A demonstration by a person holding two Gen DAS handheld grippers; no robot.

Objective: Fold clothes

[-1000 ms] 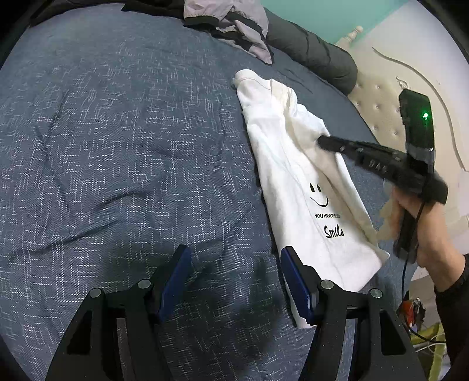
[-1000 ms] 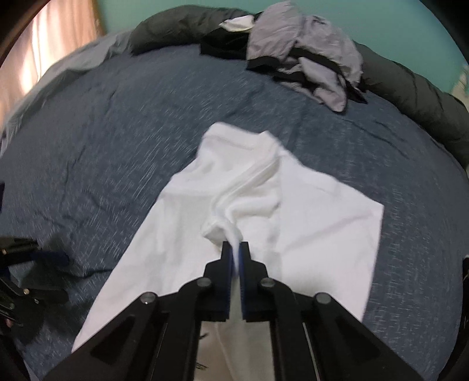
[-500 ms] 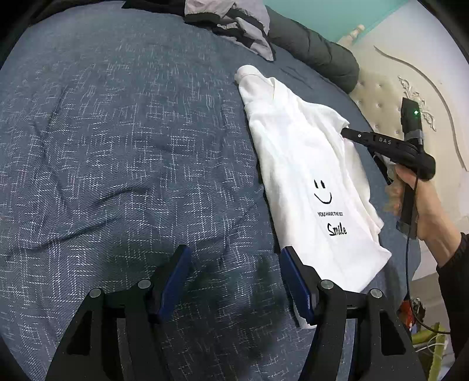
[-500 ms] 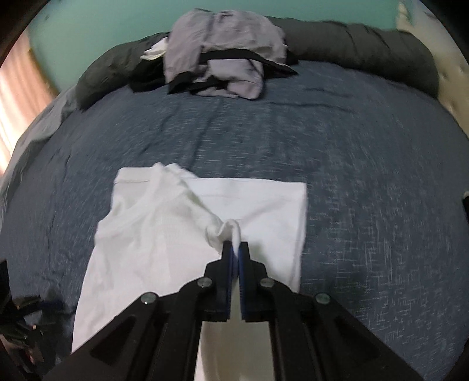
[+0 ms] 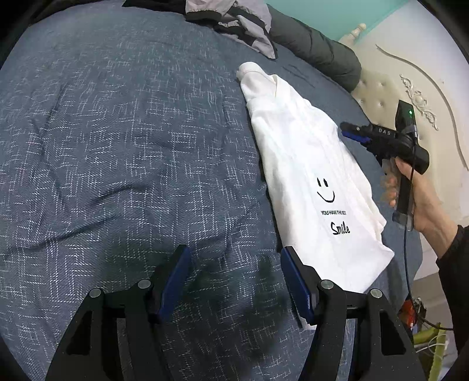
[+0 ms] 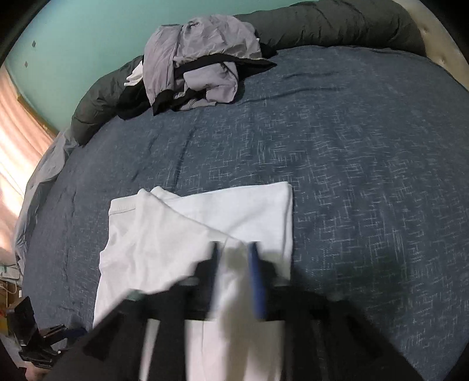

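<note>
At the bottom of the left wrist view, the left gripper [image 5: 234,281] is held with its jaws set wide apart, and nothing is gripped between them; only blue bedspread [image 5: 117,146] is seen in the gap. The white shirt [image 5: 310,181] lies just to the right of it, its lower hem partly hidden behind the right-hand finger. The shirt runs from the lower right of the frame up towards the centre top, with a smiley face and the word "Smile" printed on it. At the right edge, the right gripper [image 5: 347,131] is held by a hand [image 5: 416,199] in a dark sleeve, its tips over the shirt's right border.

In the right wrist view, the right gripper [image 6: 234,263] is blurred at the bottom centre. Its jaws are opening, and shirt [image 6: 176,234] cloth is seen between the blue pads but is not pressed by them. The shirt is spread flat from the bottom centre up to mid-frame, one side folded over. Farther off, at the upper centre, a grey and black garment heap [image 6: 202,61] is piled against a dark bolster [image 6: 337,26].
</note>
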